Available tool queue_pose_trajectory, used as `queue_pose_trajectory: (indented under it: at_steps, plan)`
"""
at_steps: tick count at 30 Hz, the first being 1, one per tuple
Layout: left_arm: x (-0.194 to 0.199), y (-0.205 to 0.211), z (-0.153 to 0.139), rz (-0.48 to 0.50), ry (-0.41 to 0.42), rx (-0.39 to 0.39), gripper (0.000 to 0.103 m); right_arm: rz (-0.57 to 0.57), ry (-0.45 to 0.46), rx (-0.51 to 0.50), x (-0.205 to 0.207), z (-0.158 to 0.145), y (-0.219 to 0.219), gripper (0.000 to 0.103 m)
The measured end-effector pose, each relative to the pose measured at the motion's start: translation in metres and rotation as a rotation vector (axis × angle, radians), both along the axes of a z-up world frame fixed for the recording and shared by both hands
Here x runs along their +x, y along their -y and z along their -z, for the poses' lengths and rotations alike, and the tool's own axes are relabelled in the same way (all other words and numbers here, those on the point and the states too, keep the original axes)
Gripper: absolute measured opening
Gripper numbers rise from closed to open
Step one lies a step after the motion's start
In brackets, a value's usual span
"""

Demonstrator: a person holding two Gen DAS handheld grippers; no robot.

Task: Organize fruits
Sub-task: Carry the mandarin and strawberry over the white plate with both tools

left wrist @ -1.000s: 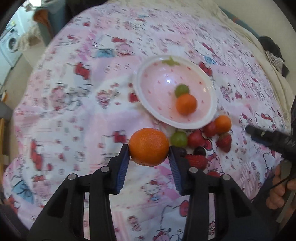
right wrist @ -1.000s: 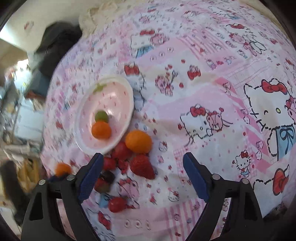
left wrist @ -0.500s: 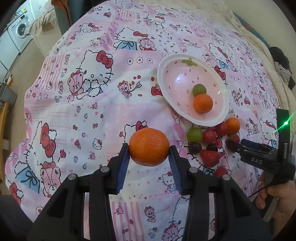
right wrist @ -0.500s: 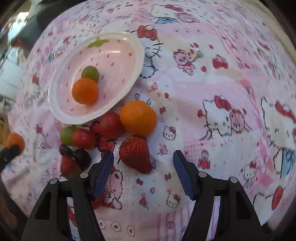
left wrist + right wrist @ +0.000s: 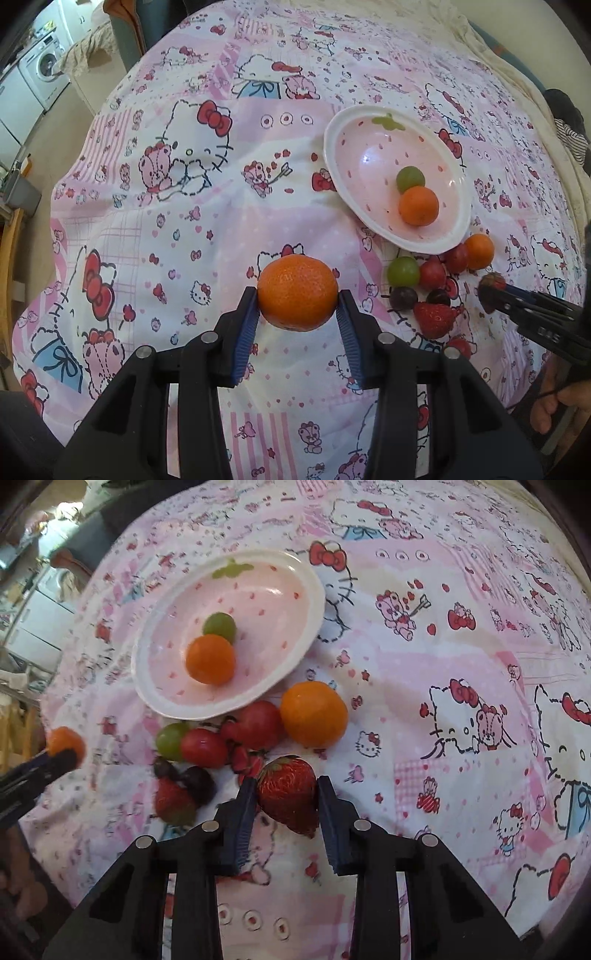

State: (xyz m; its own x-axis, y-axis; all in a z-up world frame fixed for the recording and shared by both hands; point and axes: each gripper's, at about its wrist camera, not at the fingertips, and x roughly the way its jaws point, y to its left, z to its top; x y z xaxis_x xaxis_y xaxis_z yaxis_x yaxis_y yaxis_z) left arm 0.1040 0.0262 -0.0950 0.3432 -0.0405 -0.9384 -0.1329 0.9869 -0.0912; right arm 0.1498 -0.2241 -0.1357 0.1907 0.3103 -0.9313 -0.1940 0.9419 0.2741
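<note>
My left gripper (image 5: pixel 297 299) is shut on a large orange (image 5: pixel 297 291), held above the patterned bedsheet, left of the fruit pile. A pink strawberry-print plate (image 5: pixel 328 147) holds a green grape (image 5: pixel 410 178) and a small orange (image 5: pixel 419 206). In the right wrist view my right gripper (image 5: pixel 286 794) has its jaws closing, and both pads touch a big strawberry (image 5: pixel 288 790) at the pile's near edge. Beside it lie an orange (image 5: pixel 314 714), red fruits (image 5: pixel 258 723), a green grape (image 5: pixel 170 740), dark grapes (image 5: pixel 199 782) and another strawberry (image 5: pixel 173 805).
The pink cartoon bedsheet (image 5: pixel 184 221) covers a bed that drops off at the left towards a washing machine (image 5: pixel 44 70). Dark clothes (image 5: pixel 565 122) lie at the far right edge. A person's hand (image 5: pixel 554 402) holds the right gripper's handle.
My right gripper has moved in over the pile's near edge and its jaws have narrowed from wide apart onto the big strawberry. My left gripper still holds the orange.
</note>
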Motion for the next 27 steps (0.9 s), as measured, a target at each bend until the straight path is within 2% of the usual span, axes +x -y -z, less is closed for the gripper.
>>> queue_pose_trajectory:
  at_steps: [7,11,20,27]
  plan:
    - [-0.001,0.010,-0.020,0.032,0.097,0.031,0.038,0.002,0.074,0.105,-0.014,-0.027,0.003,0.034]
    - [-0.002,0.011,-0.033,0.031,0.156,0.088,0.038,0.014,0.148,0.116,-0.016,-0.046,0.002,0.034]
    - [0.016,0.006,-0.052,0.017,0.194,0.080,0.038,0.081,0.263,0.202,0.000,-0.078,0.014,0.034]
    - [0.053,0.005,-0.075,0.052,0.227,0.092,0.038,0.078,0.310,0.235,0.033,-0.098,0.016,0.034]
